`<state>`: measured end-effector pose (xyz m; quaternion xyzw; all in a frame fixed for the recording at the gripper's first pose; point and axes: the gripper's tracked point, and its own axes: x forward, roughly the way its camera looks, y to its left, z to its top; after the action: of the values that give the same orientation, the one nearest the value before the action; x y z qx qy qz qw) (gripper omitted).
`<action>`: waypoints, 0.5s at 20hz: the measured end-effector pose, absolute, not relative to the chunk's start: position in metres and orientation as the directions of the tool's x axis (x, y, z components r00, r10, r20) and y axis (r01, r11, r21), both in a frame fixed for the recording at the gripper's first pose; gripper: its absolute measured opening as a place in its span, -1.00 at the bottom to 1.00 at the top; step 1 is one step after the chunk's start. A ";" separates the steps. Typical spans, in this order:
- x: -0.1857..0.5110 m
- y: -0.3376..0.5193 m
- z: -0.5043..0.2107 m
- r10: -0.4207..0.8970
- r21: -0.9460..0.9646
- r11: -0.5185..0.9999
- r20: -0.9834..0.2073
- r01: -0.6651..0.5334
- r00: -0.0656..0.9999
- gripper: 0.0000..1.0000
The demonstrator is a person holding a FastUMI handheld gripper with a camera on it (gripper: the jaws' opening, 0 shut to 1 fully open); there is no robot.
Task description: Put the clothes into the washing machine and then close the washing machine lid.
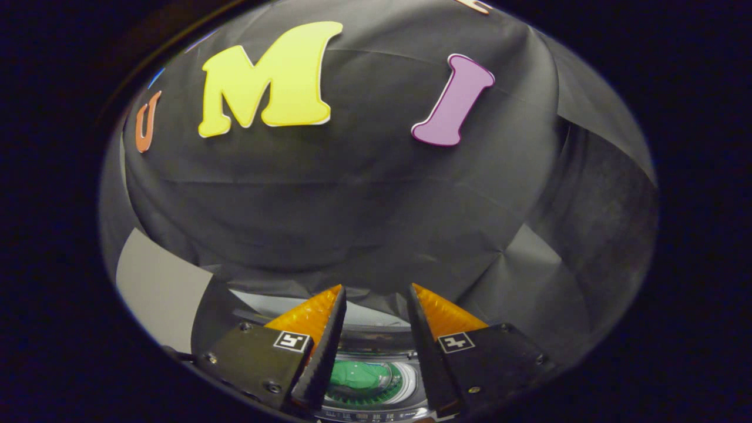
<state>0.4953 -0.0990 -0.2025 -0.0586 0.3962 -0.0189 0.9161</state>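
My gripper [376, 294] is held high and points at the booth's black cloth wall, its two fingers apart with nothing between them. Far below, seen through the gap between the fingers, the washing machine [376, 346] shows its round drum opening. A green piece of clothing [358, 376] lies inside the drum. The machine's lid is not clear to me from here.
A pale grey panel [155, 294] stands to the left of the fingers, low against the cloth. Folds of the black cloth hang to the right of the fingers.
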 end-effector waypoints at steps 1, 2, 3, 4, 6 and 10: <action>0.497 -0.093 -0.213 -0.048 -0.101 0.994 -0.745 -0.040 0.666 0.31; 0.499 -0.086 -0.220 -0.013 -0.069 0.996 -0.764 -0.061 0.645 0.34; 0.503 -0.086 -0.226 -0.012 -0.059 0.997 -0.770 -0.053 0.638 0.34; 0.506 -0.090 -0.231 -0.028 -0.069 0.997 -0.775 -0.041 0.631 0.35; 0.511 -0.094 -0.240 -0.054 -0.079 0.997 -0.778 -0.013 0.627 0.37; 0.517 -0.103 -0.258 -0.058 -0.057 0.998 -0.804 0.021 0.592 0.37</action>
<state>0.5169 -0.1029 -0.2585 -0.0206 0.4509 -0.0222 0.8921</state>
